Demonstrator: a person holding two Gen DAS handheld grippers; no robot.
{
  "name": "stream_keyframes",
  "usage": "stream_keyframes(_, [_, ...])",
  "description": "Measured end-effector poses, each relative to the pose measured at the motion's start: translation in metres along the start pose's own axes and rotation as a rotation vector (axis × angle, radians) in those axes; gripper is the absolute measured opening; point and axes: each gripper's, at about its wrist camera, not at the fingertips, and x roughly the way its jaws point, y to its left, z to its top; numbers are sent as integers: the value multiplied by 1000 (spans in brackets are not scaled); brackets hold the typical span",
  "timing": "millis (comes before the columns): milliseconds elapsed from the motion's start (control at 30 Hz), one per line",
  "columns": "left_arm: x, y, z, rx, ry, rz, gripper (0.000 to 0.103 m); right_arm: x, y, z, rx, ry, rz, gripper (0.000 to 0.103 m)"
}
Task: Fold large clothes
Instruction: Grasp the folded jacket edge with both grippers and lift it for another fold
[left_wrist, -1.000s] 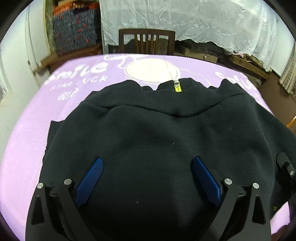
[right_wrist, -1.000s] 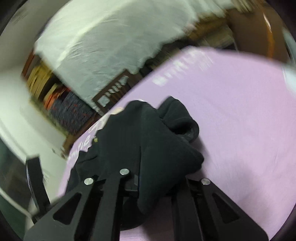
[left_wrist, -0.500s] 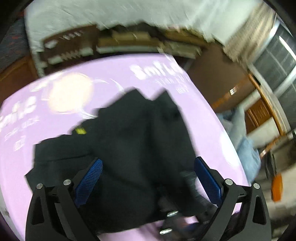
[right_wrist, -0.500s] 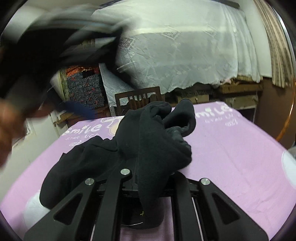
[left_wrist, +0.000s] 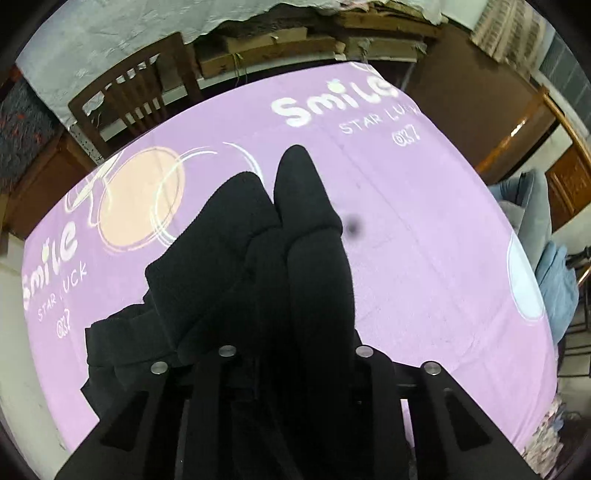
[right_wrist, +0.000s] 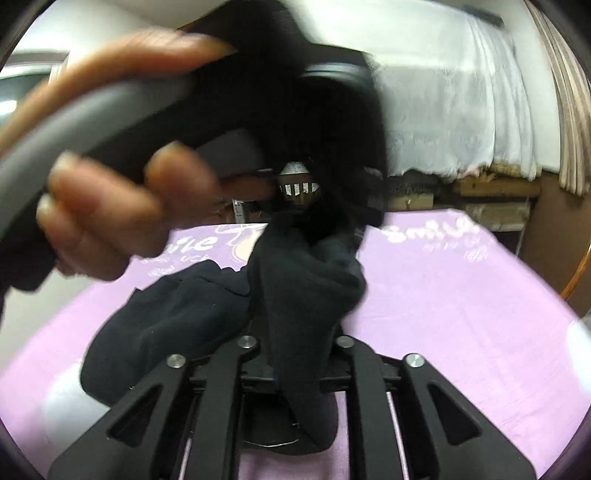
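The left gripper (left_wrist: 291, 354) is closed, its jaws drawn in tight on a bunch of the black garment (left_wrist: 295, 236) — the fingertips are buried in the cloth. The right gripper (right_wrist: 299, 347) is likewise clamped, cloth spilling out over its jaws. In the right wrist view a blurred bare hand (right_wrist: 107, 206) wraps a grey handle, close above the right gripper.
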Motion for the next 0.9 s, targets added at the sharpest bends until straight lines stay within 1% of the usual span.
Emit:
stream_keyframes(33, [-1, 1, -2, -5, -12, -9, 26, 0, -2, 0, 15, 5, 12, 26])
stream_keyframes(67, [-3, 1, -3, -6, -23, -15, 26, 1, -3, -1, 29, 15, 20, 37])
stream_keyframes(100, [-5, 0, -4, -7, -31, -16, 26, 1, -2, -3, 27, 20, 19, 39])
stream_keyframes(133, [-7, 2, -4, -8, -41, -19, 25, 1, -1, -3, 20, 25, 16, 39])
stream_keyframes(200, [-17, 6, -7, -11, -71, -23, 25, -4, 5, -3, -1, 13, 15, 18])
stream_keyframes(233, [-23, 9, -10, -14, -88, -30, 25, -6, 6, -3, -12, 5, 13, 12])
stream_keyframes(267, [-31, 15, -13, -19, -108, -39, 25, -10, 7, 1, -13, -2, 26, 10])
stream_keyframes(333, [-50, 31, -26, -39, -157, -63, 25, -16, 10, 8, -14, -16, 53, 8])
stream_keyframes(400, [-66, 52, -43, -67, -197, -73, 25, -22, 25, 17, -57, -26, 71, 8])
stream_keyframes(533, [-87, 102, -74, -146, -249, -95, 26, -25, 81, 25, -236, -38, 66, 9])
stream_keyframes(567, [-91, 119, -86, -171, -265, -106, 26, -25, 94, 25, -268, -38, 70, 9])
stream_keyframes(633, [-96, 140, -106, -207, -281, -120, 27, -24, 121, 23, -333, -28, 81, 9])
stream_keyframes(667, [-95, 152, -114, -224, -287, -127, 27, -22, 140, 20, -386, -19, 85, 9])
stream_keyframes(733, [-89, 176, -138, -264, -292, -141, 29, -18, 163, 13, -461, -4, 81, 10])
stream_keyframes(767, [-83, 187, -147, -288, -287, -147, 30, -12, 179, 5, -520, 18, 77, 10])
stream_keyframes(833, [-60, 211, -170, -358, -259, -175, 30, 0, 201, -11, -607, 66, 73, 11])
stream_keyframes(900, [-34, 229, -189, -428, -237, -226, 32, 16, 219, -35, -684, 137, 76, 11])
